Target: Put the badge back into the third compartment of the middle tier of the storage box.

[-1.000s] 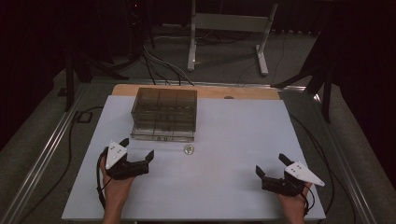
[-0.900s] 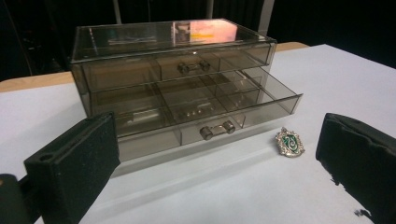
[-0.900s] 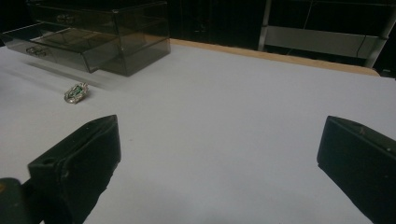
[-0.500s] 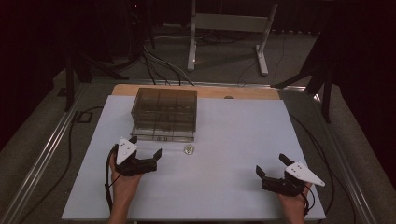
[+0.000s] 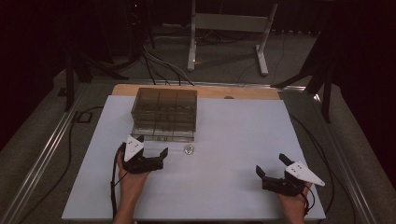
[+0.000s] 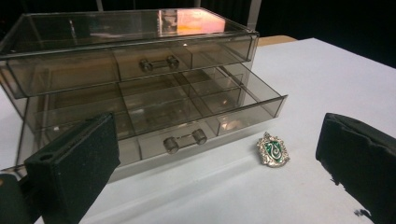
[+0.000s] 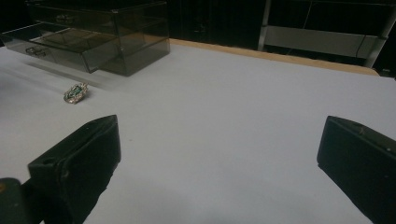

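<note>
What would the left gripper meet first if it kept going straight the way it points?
Probably the pulled-out lower drawer of the clear drawer box. The left gripper, jaws open, faces it; the badge lies right of centre.

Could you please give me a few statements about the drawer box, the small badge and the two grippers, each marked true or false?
1. The lower drawer of the smoky transparent plastic drawer box is pulled partly out. True.
2. The small silver crest-shaped badge with a green centre lies inside that drawer. False: it lies on the white table surface in front of the box.
3. The left gripper has its jaws apart and holds nothing. True.
4. The right gripper is clamped on the badge. False: it is open, far from it.
5. The upper drawer is closed. True.
</note>
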`<action>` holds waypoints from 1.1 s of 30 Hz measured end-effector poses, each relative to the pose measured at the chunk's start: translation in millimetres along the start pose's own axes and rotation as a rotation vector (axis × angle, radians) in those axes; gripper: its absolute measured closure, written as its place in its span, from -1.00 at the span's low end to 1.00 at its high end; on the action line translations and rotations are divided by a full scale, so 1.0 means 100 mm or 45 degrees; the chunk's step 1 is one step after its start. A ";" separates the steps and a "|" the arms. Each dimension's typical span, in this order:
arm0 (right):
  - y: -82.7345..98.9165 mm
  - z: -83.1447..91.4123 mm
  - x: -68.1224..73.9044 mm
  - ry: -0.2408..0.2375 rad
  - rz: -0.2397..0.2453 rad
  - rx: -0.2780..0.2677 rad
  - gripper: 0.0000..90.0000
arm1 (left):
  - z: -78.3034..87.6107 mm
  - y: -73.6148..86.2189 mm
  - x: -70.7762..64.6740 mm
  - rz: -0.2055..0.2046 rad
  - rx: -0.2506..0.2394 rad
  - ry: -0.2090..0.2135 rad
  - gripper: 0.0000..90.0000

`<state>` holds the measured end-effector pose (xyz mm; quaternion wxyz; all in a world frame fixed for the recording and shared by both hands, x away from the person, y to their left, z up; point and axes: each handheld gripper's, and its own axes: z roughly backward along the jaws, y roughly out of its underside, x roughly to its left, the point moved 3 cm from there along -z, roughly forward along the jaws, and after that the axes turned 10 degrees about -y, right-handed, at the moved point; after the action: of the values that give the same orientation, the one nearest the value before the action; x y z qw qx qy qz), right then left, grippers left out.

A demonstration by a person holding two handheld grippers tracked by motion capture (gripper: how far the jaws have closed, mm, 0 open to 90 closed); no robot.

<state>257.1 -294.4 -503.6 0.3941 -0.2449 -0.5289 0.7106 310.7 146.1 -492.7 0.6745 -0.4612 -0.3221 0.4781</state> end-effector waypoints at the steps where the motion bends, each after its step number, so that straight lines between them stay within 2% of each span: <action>1: 0.00 0.00 0.00 0.000 0.002 0.000 -1.00 | -0.01 0.00 -0.01 -0.002 0.003 -0.001 -0.99; 17: 0.00 -0.01 0.00 -0.002 0.005 0.000 -1.00 | -0.13 0.02 -0.12 0.003 0.029 0.012 -0.97; 33: 0.00 -0.01 0.01 -0.005 0.007 0.002 -1.00 | -0.25 0.06 -0.23 -0.019 0.070 0.029 -0.97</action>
<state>257.3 -293.1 -503.8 0.3912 -0.2447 -0.5286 0.7125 322.5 117.0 -506.8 0.6940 -0.4456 -0.3045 0.4765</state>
